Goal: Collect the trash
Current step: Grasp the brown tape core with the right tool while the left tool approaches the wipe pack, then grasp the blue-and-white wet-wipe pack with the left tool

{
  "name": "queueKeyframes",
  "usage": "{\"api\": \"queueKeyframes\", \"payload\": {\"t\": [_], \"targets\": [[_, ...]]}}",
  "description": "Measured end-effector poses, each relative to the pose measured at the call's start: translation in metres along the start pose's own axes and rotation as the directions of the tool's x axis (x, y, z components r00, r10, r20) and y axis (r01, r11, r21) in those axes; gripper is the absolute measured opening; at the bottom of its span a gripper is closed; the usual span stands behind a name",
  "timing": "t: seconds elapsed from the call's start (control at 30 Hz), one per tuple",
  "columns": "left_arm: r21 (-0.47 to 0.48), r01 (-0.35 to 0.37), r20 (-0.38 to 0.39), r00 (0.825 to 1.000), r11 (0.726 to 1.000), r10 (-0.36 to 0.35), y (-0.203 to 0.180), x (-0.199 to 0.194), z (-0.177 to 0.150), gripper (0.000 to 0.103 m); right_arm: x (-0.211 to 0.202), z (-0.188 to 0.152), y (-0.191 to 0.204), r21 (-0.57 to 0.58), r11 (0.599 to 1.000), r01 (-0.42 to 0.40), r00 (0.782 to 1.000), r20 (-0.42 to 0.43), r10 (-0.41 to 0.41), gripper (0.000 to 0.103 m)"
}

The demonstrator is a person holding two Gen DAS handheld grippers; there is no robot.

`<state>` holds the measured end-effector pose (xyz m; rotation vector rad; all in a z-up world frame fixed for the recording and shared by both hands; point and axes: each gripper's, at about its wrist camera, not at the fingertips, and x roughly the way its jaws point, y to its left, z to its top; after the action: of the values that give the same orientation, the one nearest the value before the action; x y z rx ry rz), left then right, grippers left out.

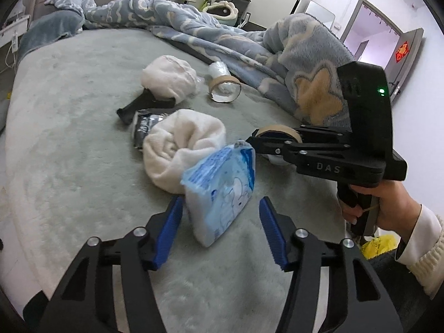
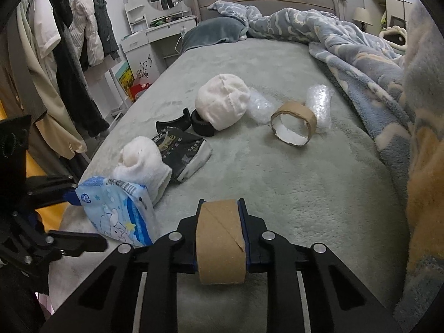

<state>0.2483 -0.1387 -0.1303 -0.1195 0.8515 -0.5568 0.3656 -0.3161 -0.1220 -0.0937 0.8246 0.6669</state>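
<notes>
While the right gripper point(image 2: 220, 233) squeezed a brown cardboard ring point(image 2: 220, 242) flat between its blue ribbed pads point(image 2: 242, 208), the left gripper point(image 1: 222, 230) stood half open around a soft plastic tissue pack point(image 1: 222, 191); its left pad looked close against the pack's side, the right pad stood clear of it, and I cannot tell whether either pressed on it. The pack was pale blue and white, printed with a cartoon animal and stars, puffy and slightly crumpled, lying near the foot edge of the bed point(image 2: 291, 194); the bed's cover was a grey-green plush with a short, matted nap. Just behind the pack lay a rolled white towel point(image 1: 183, 147), thick and fleecy; touching it was a black crinkled foil packet point(image 2: 183, 149) with pale print. Further up sat a second white bundle point(image 2: 222, 105), rounded like a cap, with black curved plastic pieces point(image 2: 183, 123) beside it and crumpled clear film point(image 2: 259, 105) against its other side. A second cardboard ring point(image 2: 294, 126), brown outside and white inside, stood on its edge near a roll of bubble wrap point(image 2: 320, 105). A fluffy blue blanket point(image 2: 360, 55) with cream cloud shapes was heaped along the bed's far side; a hand point(image 1: 388, 202) in a cream ribbed sleeve held the right gripper's handle.
</notes>
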Motion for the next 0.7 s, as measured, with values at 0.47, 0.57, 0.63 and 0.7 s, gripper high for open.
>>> {"api": "queueKeyframes", "payload": {"t": [0.47,0.57,0.63,0.7], "targets": [[-0.007,-0.019,0.037,0.999,1.000,0.019,-0.010,-0.024,0.001,0.018,-0.027,0.018,0.024,0.058,0.997,0.060,0.994,0.092,-0.065,0.022],[-0.009,-0.024,0.084,0.996,1.000,0.025,-0.012,-0.045,0.000,0.016,-0.038,0.022,0.036,0.069,0.995,0.070,0.989,0.127,-0.078,0.022],[-0.018,-0.028,0.103,0.994,0.999,0.030,-0.011,-0.057,-0.002,0.013,-0.043,0.025,0.048,0.064,0.995,0.078,0.986,0.145,-0.087,0.022],[-0.029,-0.031,0.117,0.993,0.999,0.034,-0.008,-0.068,-0.004,0.011,-0.046,0.028,0.058,0.062,0.995,0.082,0.983,0.159,-0.091,0.022]]}}
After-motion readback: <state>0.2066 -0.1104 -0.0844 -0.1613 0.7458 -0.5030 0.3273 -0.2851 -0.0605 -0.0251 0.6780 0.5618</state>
